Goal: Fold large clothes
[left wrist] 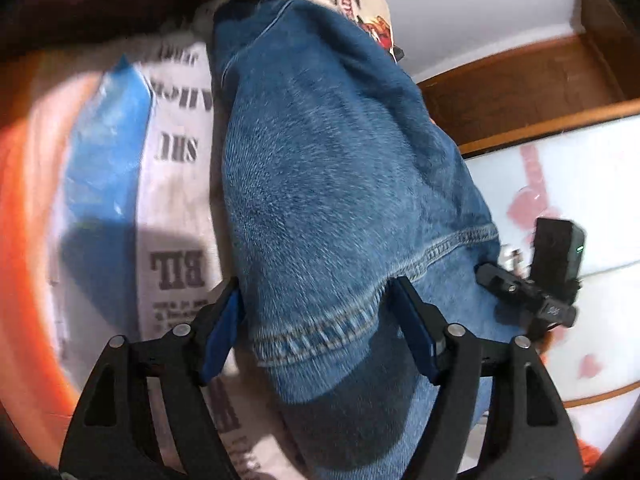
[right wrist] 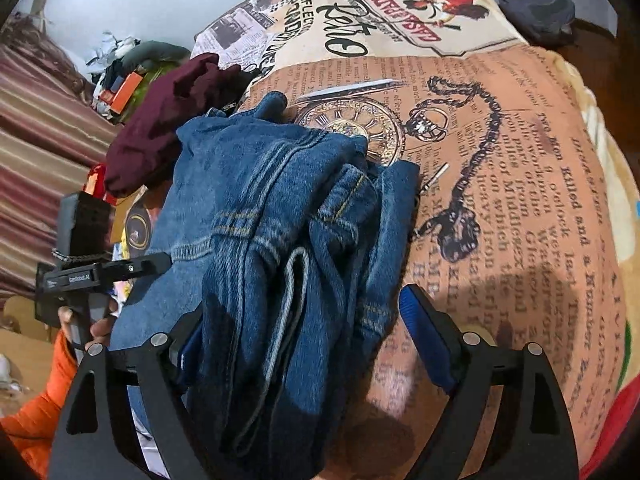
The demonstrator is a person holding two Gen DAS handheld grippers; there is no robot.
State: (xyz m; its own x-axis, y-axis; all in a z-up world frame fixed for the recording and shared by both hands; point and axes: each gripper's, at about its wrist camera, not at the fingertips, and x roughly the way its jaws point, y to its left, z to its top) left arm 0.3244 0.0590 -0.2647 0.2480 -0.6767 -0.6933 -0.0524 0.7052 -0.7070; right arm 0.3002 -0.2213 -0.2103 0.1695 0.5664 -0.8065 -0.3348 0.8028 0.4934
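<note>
While the jeans (right wrist: 260, 208) lie bunched on the printed blanket (right wrist: 500, 152), both grippers, left (left wrist: 316, 320) and right (right wrist: 304, 340), straddle denim with jaws spread.

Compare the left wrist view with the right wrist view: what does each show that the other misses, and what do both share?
Only the left wrist view shows a wooden frame and a white sheet with pink hearts. Only the right wrist view shows a maroon garment, the pocket-watch print on the bedspread, and a striped fabric. Both show the blue jeans lying between open jaws, and the newspaper-print bedspread.
</note>
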